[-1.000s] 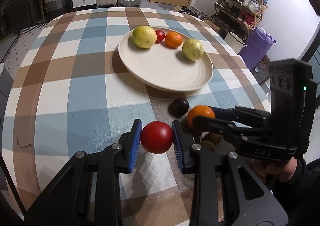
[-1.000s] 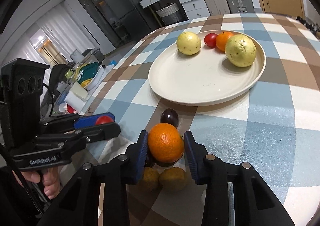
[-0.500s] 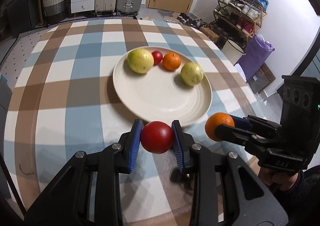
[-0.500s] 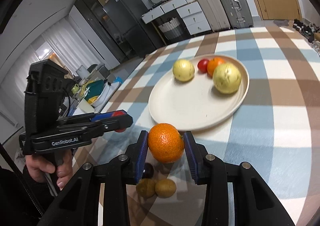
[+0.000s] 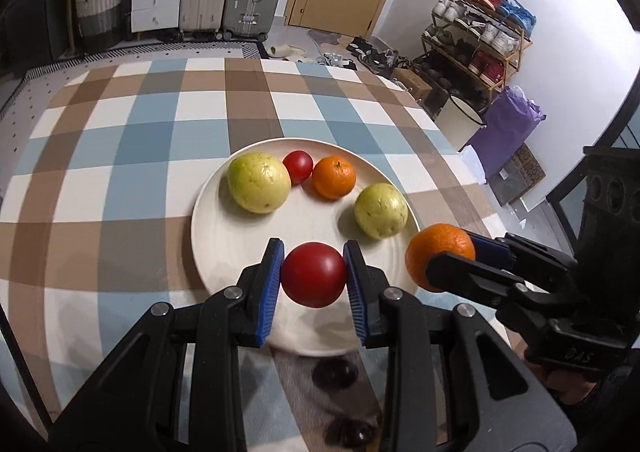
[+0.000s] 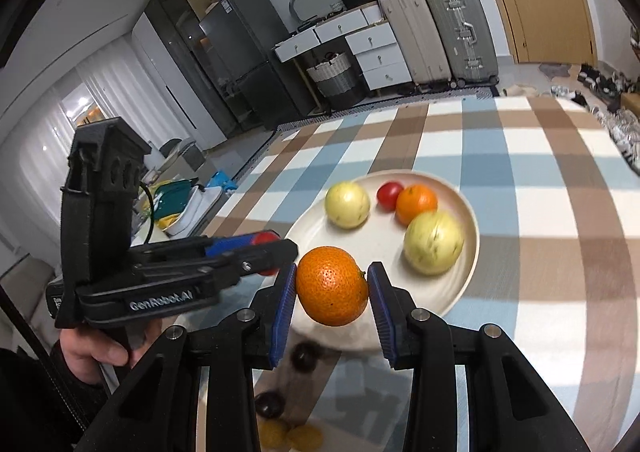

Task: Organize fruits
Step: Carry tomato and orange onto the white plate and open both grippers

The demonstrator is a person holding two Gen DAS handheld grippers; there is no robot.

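Note:
My left gripper (image 5: 314, 279) is shut on a red tomato (image 5: 313, 274) and holds it above the near part of the white plate (image 5: 216, 252). My right gripper (image 6: 332, 286) is shut on an orange (image 6: 332, 285) above the plate's near rim (image 6: 468, 284); it also shows in the left wrist view (image 5: 440, 257). On the plate lie two yellow-green guavas (image 5: 259, 182) (image 5: 381, 210), a small tomato (image 5: 298, 166) and a small orange (image 5: 334, 182). The left gripper shows in the right wrist view (image 6: 272, 248).
Two dark plums (image 6: 303, 357) (image 6: 270, 404) and two small yellowish fruits (image 6: 289, 434) lie on the checked tablecloth (image 5: 120, 156) near the plate's front edge. Suitcases, drawers and a shoe rack stand beyond the table.
Both grippers rose and moved forward with their fruits, from above the tablecloth to over the plate's near part. The loose fruits on the cloth now lie behind the fingertips.

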